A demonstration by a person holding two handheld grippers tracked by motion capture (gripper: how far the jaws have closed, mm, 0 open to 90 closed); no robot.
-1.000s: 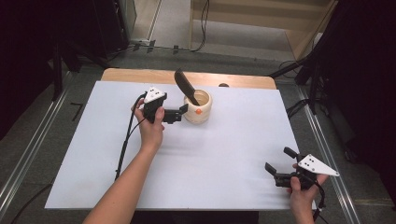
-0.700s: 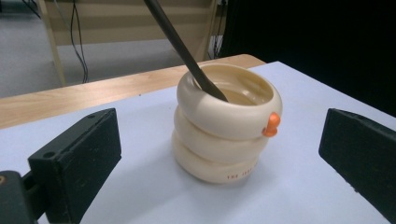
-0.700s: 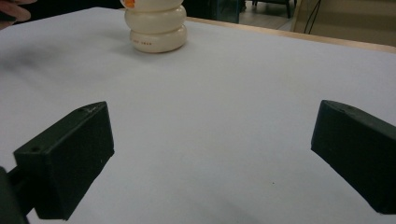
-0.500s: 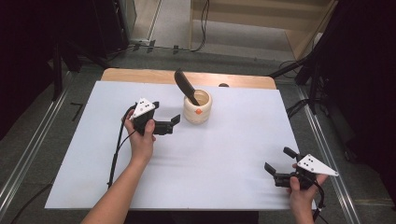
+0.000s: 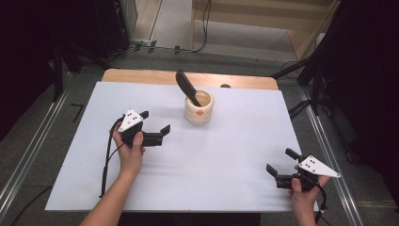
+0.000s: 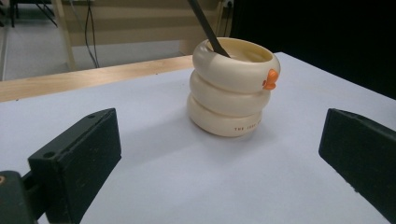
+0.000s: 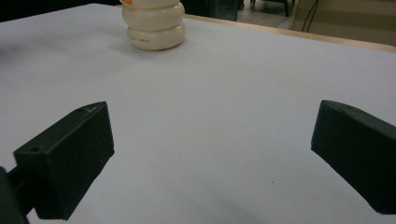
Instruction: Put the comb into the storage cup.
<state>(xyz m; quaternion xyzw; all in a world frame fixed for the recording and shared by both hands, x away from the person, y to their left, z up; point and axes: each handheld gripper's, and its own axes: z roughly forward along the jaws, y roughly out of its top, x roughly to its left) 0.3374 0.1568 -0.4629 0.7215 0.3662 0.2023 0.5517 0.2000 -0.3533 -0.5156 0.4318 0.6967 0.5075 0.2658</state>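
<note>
Pulled back from the cream pot, the left tool sat nearer the person, jaws spread and empty. That pot stood at the tabletop's far middle, a black utensil leaning in it. At the near right edge the right tool had stayed put, spread too.

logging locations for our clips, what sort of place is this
Probably a lab or recording workspace: a white-covered table stands among floor cables, and a hand-held left gripper faces a cream holder.
</note>
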